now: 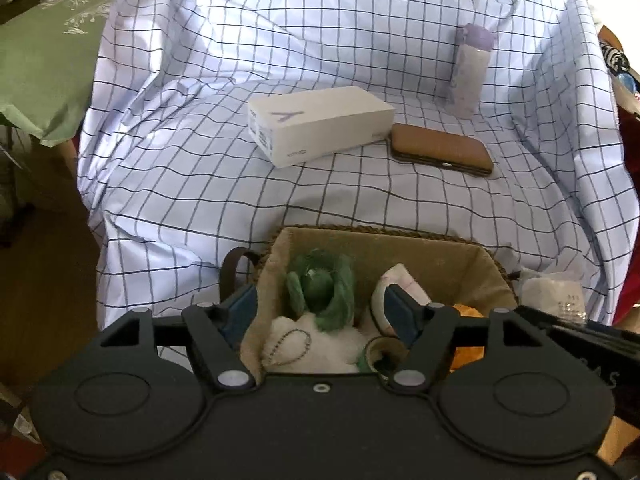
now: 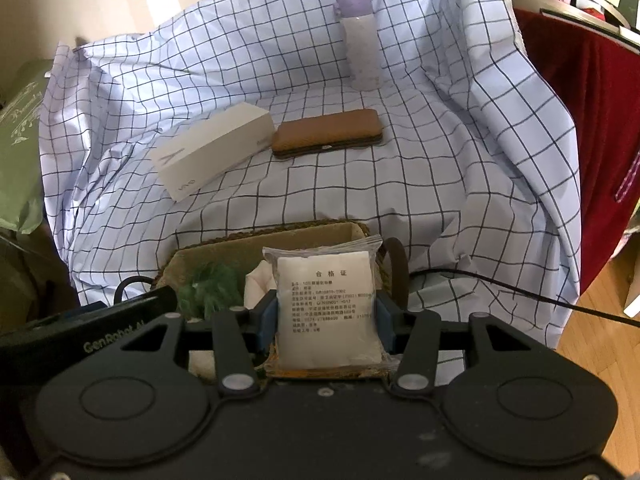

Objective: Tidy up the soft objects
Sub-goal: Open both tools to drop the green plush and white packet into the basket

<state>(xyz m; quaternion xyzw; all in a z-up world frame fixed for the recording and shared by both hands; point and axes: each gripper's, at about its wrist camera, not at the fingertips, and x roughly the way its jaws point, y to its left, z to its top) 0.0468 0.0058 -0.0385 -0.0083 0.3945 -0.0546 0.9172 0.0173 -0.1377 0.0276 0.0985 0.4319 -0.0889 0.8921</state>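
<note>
A woven basket (image 1: pixel 380 234) with a tan liner stands at the near edge of the checked cloth. In it lie a green and white plush toy (image 1: pixel 320 288), a pale cloth item (image 1: pixel 400 280) and something orange (image 1: pixel 468 312). My left gripper (image 1: pixel 320 312) is open low over the basket. The plush lies between its blue pads (image 1: pixel 400 314) without being pressed, and the left pad sits outside the liner wall. My right gripper (image 2: pixel 326 316) is shut on a sealed white packet (image 2: pixel 324 300) with a printed label. It holds the packet just above the basket (image 2: pixel 280 232), beside the green plush (image 2: pixel 212 284).
On the checked cloth (image 1: pixel 200 184) behind the basket lie a white box (image 1: pixel 320 128) and a brown case (image 1: pixel 440 150), with a purple-capped bottle (image 1: pixel 470 68) standing farther back. A green bag (image 1: pixel 40 60) is at the left. Red fabric (image 2: pixel 592 120) and a black cable (image 2: pixel 520 292) are at the right.
</note>
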